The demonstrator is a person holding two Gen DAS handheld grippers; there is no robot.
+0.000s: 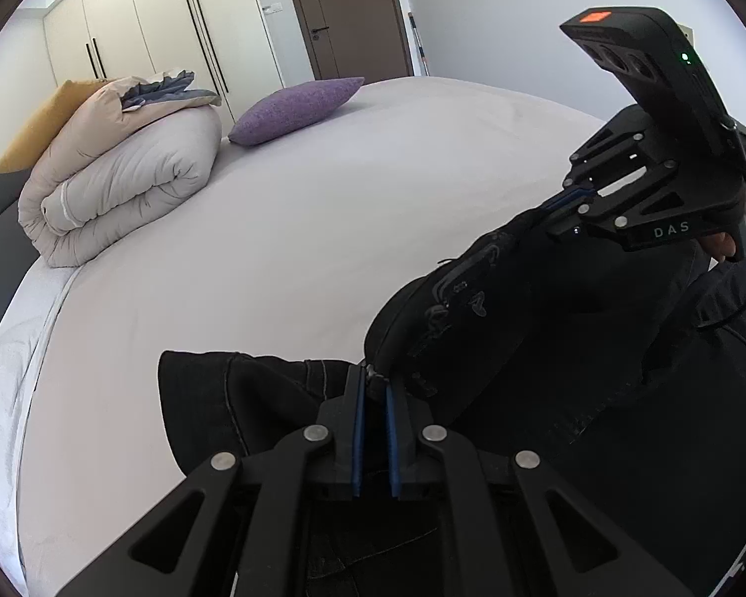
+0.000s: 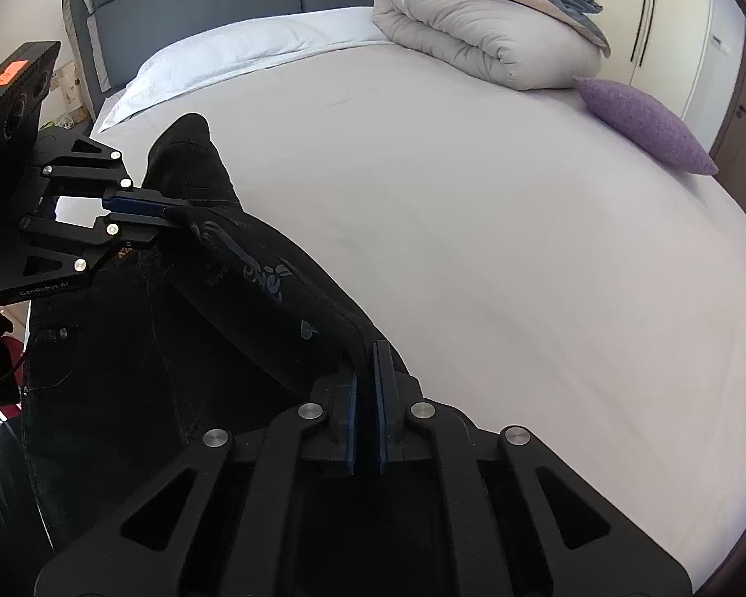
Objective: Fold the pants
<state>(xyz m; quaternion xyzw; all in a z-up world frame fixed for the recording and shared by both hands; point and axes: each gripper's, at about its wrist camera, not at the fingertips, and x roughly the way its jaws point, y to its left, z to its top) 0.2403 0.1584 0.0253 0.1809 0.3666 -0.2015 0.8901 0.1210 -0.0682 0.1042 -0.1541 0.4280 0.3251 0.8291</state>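
Black pants (image 1: 547, 348) hang between both grippers above the bed, waistband stretched between them. My left gripper (image 1: 373, 378) is shut on one end of the waistband; it also shows in the right wrist view (image 2: 174, 211). My right gripper (image 2: 368, 348) is shut on the other end of the waistband; it also shows in the left wrist view (image 1: 552, 209). The pants (image 2: 174, 338) drape down toward me, and a leg end (image 2: 186, 139) lies on the sheet. The lower parts of the legs are out of view.
A wide bed with a pale sheet (image 1: 298, 209) fills both views. A rolled beige duvet (image 1: 124, 184) and a purple cushion (image 1: 293, 109) lie at its far side. A grey headboard (image 2: 189, 5), wardrobes (image 1: 164, 25) and a brown door (image 1: 348, 10) stand behind.
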